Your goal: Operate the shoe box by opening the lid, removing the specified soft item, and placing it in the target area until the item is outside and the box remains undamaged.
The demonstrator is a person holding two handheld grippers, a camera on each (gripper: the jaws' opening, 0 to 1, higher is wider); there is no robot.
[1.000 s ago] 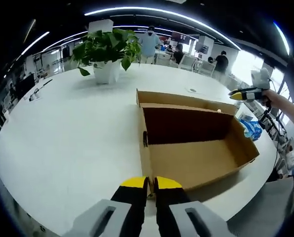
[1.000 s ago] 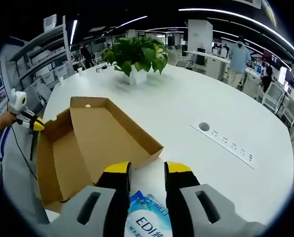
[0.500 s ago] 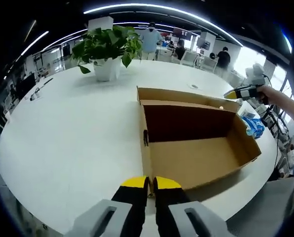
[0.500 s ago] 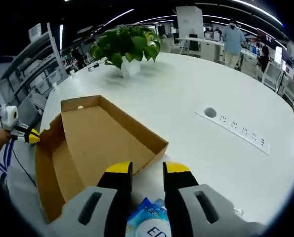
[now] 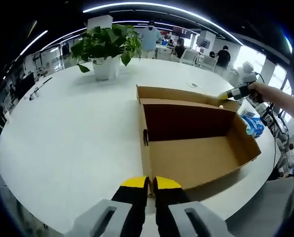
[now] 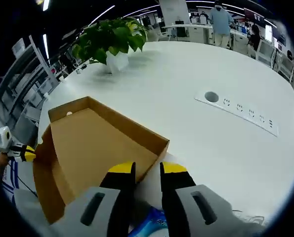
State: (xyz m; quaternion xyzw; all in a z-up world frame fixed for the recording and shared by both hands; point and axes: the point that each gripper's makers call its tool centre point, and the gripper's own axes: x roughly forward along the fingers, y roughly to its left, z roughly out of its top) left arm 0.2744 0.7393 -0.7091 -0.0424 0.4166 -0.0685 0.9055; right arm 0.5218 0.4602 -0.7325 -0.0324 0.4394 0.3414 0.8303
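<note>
The open brown shoe box (image 5: 196, 148) lies on the white table (image 5: 63, 133), and I see nothing inside it. My left gripper (image 5: 150, 183) is at the box's near corner, its jaws closed with the wall's end running in between them. The soft blue pack (image 5: 253, 126) lies on the table outside the box's right end. A hand holds my right gripper (image 5: 225, 96) above the box's far right corner. In the right gripper view the right gripper (image 6: 147, 169) is open over the box (image 6: 97, 143), with the pack (image 6: 149, 223) low between its jaws. The left gripper (image 6: 23, 154) sits at the box's far corner.
A potted plant (image 5: 107, 49) stands at the back of the table. A socket strip (image 6: 243, 112) and a round port (image 6: 212, 97) are set into the tabletop to the right. The table's edge curves close behind the pack. People stand in the background.
My right gripper has moved from beside the pack to above the box's far corner, and its jaws have narrowed a little. The pack and the left gripper have stayed put.
</note>
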